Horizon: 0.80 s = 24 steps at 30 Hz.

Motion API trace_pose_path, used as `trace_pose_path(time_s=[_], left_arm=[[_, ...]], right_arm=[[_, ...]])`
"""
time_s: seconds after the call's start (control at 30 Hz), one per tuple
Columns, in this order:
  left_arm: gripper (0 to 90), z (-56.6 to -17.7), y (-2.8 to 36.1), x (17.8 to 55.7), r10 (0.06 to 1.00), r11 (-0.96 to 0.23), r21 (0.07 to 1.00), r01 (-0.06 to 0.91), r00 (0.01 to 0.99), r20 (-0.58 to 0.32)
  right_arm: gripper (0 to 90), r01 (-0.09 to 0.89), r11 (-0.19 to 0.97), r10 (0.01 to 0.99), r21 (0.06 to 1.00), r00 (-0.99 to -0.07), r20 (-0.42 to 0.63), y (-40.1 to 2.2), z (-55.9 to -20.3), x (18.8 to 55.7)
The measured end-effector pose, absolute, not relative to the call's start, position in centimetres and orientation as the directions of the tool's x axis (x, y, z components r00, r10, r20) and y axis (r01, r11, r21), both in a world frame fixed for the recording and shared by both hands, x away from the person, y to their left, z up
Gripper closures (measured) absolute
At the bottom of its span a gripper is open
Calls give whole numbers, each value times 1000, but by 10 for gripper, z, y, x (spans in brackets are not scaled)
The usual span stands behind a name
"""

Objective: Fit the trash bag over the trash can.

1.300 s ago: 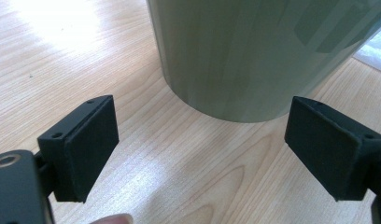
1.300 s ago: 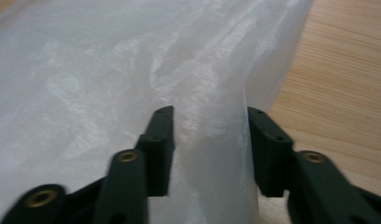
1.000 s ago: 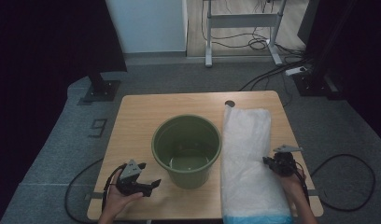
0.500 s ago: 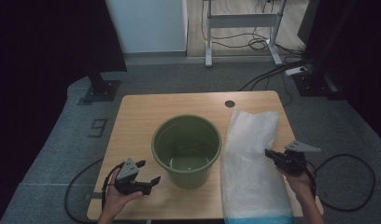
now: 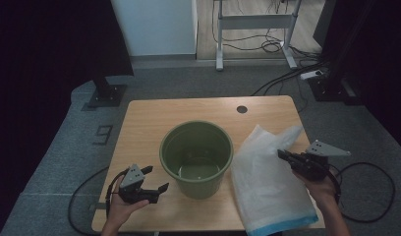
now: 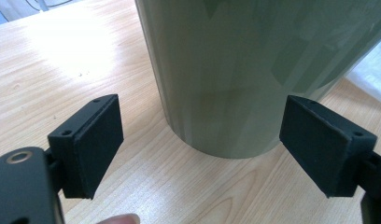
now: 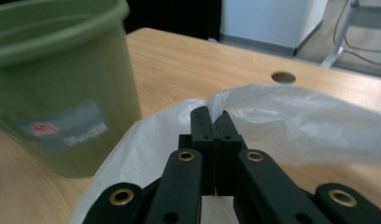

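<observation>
Fingers of the right gripper (image 7: 215, 122) are pressed together on the white plastic bag (image 5: 267, 182), whose near end runs off the table (image 5: 154, 113). Beside it stands the green bucket (image 5: 197, 156). Left gripper (image 6: 200, 144) jaws are spread, the bucket's base beyond them.

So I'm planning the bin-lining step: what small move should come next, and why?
Probably keep lifting the plastic bag with the right hand-held gripper, so its mouth can open over the green bucket. Its jaws are pinched shut on the bag's edge; the left hand-held gripper waits open beside the bucket.
</observation>
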<state>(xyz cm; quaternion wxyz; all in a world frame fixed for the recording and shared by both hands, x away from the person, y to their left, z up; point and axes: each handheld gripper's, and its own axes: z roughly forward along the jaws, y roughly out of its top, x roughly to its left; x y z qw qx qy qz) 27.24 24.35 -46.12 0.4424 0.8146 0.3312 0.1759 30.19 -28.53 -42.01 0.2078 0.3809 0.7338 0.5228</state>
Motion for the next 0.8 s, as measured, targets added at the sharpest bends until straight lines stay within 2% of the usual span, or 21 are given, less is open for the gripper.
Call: trace_pose_path(time_s=[0.27, 0.8], left_arm=[[137, -458, 240, 272, 690, -388, 840, 380, 724, -8], [137, -457, 237, 272, 682, -393, 839, 376, 731, -9]], right_arm=[[891, 290, 162, 756, 943, -651, 70, -284, -395, 292], [891, 253, 126, 723, 959, -685, 86, -281, -368, 285]])
